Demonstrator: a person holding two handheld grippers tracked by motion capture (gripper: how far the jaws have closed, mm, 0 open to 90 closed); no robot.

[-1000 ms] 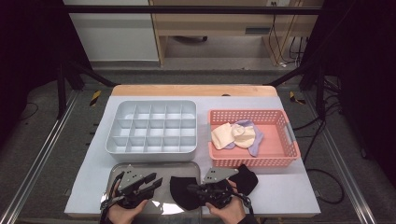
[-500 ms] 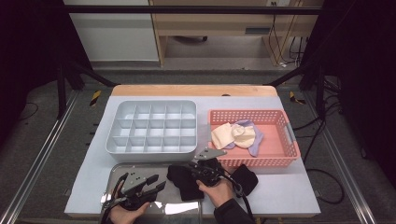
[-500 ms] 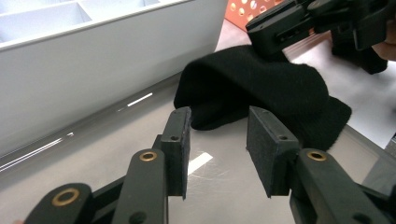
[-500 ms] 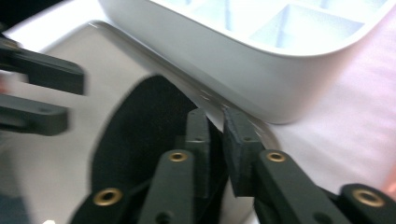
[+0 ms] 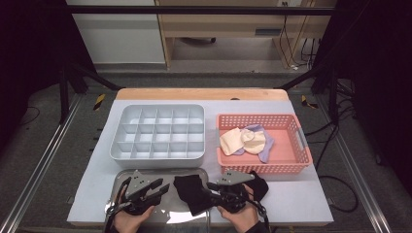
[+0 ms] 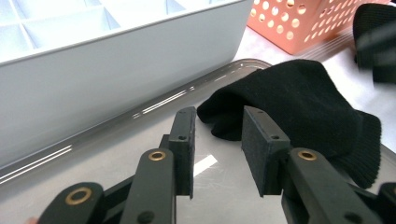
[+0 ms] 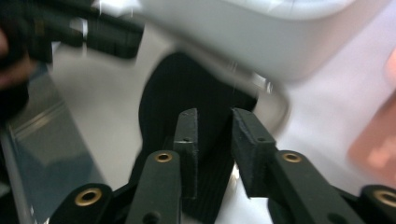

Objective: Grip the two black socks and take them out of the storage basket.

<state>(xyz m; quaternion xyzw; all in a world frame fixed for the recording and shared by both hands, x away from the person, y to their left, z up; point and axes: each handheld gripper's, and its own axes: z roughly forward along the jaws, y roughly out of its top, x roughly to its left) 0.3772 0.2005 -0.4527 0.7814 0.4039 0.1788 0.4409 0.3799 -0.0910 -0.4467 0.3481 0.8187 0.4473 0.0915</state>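
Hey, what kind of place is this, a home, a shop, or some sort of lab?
Most likely a lab or test bench, not a home. The table sits between metal rails, cables hang by the far wall, and a divided tray and pink basket are laid out neatly.

Divider box (image 5: 158,133), basket (image 5: 301,145), probably socks (image 5: 243,141)

Black sock (image 5: 190,191) — grey divided box (image 5: 158,133) — salmon-pink basket (image 5: 262,141)
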